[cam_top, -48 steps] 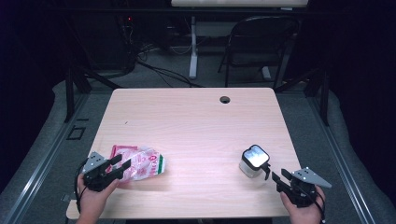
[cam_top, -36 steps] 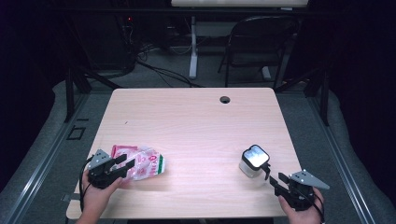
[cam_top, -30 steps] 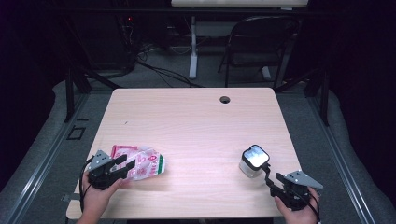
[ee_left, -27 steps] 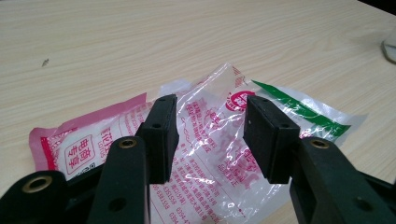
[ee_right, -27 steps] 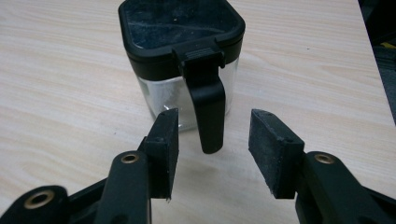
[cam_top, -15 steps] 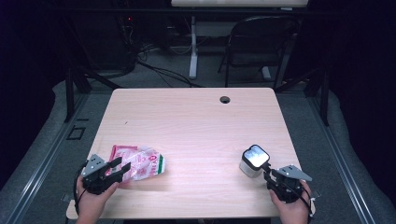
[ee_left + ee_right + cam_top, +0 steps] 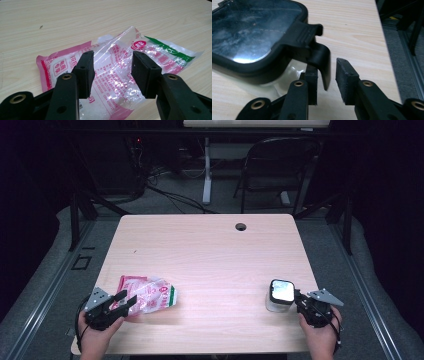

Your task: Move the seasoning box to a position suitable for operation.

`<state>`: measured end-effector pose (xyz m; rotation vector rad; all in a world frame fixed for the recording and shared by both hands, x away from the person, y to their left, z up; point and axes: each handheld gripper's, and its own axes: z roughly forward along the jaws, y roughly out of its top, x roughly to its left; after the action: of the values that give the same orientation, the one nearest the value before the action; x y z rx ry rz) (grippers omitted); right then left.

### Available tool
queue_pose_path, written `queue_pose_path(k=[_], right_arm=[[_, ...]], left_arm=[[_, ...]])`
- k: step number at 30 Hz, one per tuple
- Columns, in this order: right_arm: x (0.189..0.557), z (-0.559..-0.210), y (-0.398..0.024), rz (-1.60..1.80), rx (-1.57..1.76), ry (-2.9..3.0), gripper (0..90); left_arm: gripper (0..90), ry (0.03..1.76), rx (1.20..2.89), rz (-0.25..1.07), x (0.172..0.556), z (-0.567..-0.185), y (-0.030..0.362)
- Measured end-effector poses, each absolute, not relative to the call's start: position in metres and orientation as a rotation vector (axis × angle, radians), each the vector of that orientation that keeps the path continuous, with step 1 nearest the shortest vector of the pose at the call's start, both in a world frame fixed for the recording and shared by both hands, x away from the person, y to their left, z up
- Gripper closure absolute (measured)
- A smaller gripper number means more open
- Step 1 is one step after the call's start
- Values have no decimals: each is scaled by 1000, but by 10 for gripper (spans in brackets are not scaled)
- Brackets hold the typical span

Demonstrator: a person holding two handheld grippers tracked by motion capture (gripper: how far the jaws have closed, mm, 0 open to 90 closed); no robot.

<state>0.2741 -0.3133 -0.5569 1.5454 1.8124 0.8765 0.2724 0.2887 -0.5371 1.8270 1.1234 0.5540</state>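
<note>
Two hand-held black tongs work at one pale wood-grain bench (image 7: 210, 255), each carried by one hand entering from the near edge.

Left tongs (image 7: 124, 299): held low at the near left corner of the bench, pointing toward one crinkled clear plastic bag with pink and green print and white granules inside (image 7: 147, 294). In the left gripper view the left tongs (image 7: 112, 72) stand with jaws apart, one on each side of the bag's (image 7: 117, 62) middle, and the pads do not press on the film. The bag lies flat on the bench, its pink end toward the tongs and its green-striped end away from them.

Right tongs (image 7: 298, 299): held at the near right corner of the bench, just beside one clear squarish container with a black-rimmed transparent lid (image 7: 280, 295). The container stands upright on the bench, well apart from the bag. In the right gripper view the right tongs (image 7: 325, 75) have just been closing around one black latch tab (image 7: 320, 57) that hangs down from the lid's rim; the tab lies between the jaws, touching or nearly touching the left one, while a gap shows between it and the right one, so the clamp is not complete.

Other items, counted: one round black grommet hole (image 7: 241, 226) near the far edge of the bench; one dark folding chair (image 7: 280, 175) on the floor beyond the bench.
</note>
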Motion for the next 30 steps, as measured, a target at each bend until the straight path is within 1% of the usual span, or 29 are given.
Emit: queue_pose_path(k=[5, 10, 17, 20, 26, 30], right_arm=[[280, -558, -309, 851, 1526, 1828, 757], [284, -558, -306, 798, 1515, 1815, 808], [286, -558, -303, 789, 1520, 1787, 829], [286, -557, -302, 787, 1518, 1766, 854], [283, -551, -297, 785, 1480, 1759, 849], [283, -541, -284, 823, 1482, 1801, 856]], left_arm=[[530, 1129, 1826, 558, 270, -537, 291], [531, 1135, 1825, 568, 267, -537, 293], [530, 1136, 1825, 575, 265, -538, 294], [530, 1140, 1824, 579, 265, -538, 294], [529, 1147, 1810, 586, 263, -537, 293], [528, 1138, 1821, 574, 263, -537, 288]])
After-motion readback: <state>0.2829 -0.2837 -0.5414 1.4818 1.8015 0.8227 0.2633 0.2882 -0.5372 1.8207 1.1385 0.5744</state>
